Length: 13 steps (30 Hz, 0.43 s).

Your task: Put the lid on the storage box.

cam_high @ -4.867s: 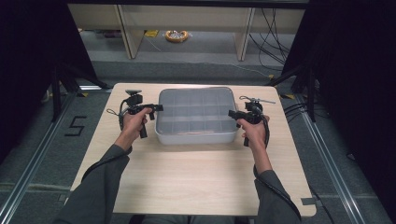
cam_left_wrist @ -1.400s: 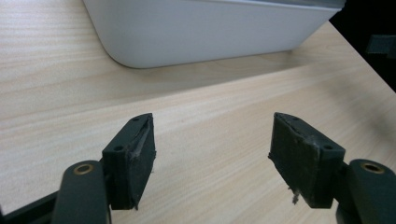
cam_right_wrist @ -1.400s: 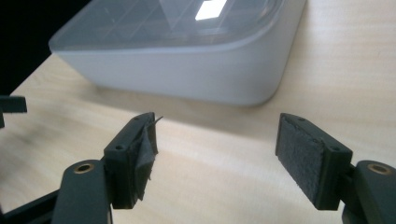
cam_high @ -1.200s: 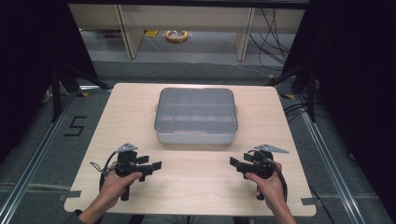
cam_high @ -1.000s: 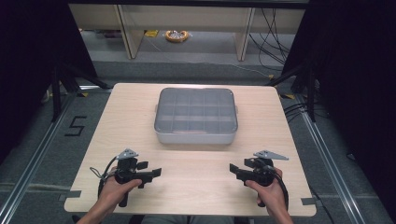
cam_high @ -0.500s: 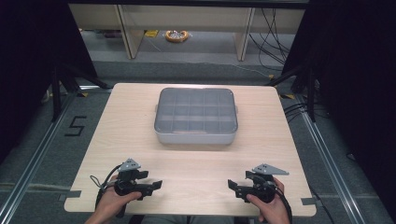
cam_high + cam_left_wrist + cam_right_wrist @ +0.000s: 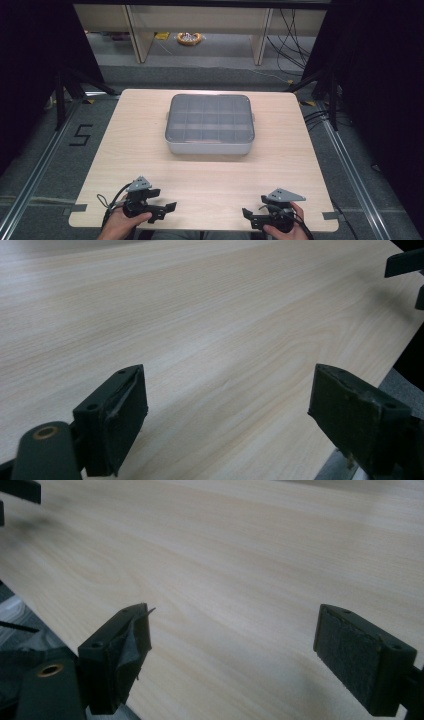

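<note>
Both black two-jaw grippers are standing wide open with nothing between the pads. Left gripper (image 7: 167, 207) has just been opening further, over bare wood near the front edge of the table; right gripper (image 7: 248, 216) has likewise been opening within the last second, also near that front edge. They are pointing toward each other across the gap between them.

Item: grey rectangular plastic compartment box with a translucent lid (image 7: 210, 124). It is sitting flat on the pale wooden table (image 7: 300, 150), centred left to right and nearer the far edge than the front, well apart from both grippers. Its long axis is running left to right, parallel to the front edge of the table; one long wall is facing the person. The lid is lying closed, with the grid of compartments showing through it; whether anything is lying in them cannot be told.

Progress, judged: the box is resting squarely and untouched, both hands are staying at the front edge of the table, so the handling appears finished or paused. No remaining step is apparent.

Beyond the table: a yellowish coil (image 7: 189, 38) is lying on the floor behind the far edge.
</note>
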Motion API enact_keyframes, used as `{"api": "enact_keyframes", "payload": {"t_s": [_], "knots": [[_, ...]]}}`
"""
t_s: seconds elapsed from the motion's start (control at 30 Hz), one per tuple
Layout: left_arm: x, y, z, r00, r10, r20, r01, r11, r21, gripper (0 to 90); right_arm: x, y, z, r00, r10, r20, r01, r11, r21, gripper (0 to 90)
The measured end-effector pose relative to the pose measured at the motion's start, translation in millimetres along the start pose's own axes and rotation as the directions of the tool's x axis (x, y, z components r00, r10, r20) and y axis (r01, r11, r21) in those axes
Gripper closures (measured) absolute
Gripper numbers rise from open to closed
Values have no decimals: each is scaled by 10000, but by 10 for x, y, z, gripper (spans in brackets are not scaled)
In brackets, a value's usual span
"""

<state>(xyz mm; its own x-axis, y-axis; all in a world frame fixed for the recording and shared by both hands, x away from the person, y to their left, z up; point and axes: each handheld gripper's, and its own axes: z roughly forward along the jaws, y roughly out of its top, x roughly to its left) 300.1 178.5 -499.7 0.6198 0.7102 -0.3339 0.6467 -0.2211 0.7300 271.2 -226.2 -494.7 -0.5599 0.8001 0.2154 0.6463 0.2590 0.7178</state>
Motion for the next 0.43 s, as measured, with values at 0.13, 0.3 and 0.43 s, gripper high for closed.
{"api": "enact_keyframes", "payload": {"t_s": [0.13,0.3,0.43], "knots": [[-13,-11,16,9998,162,-137,-162,9999,14,152,28,-40,-7,9999,-75,-93,75,10000,-9,164],[-10,-11,19,9995,241,-209,-241,9997,14,153,24,-44,-8,9999,-19,-103,19,10000,-53,165],[-10,-14,26,9986,404,-340,-402,9992,68,154,29,-45,-11,9999,131,68,-130,9999,-111,166]]}}
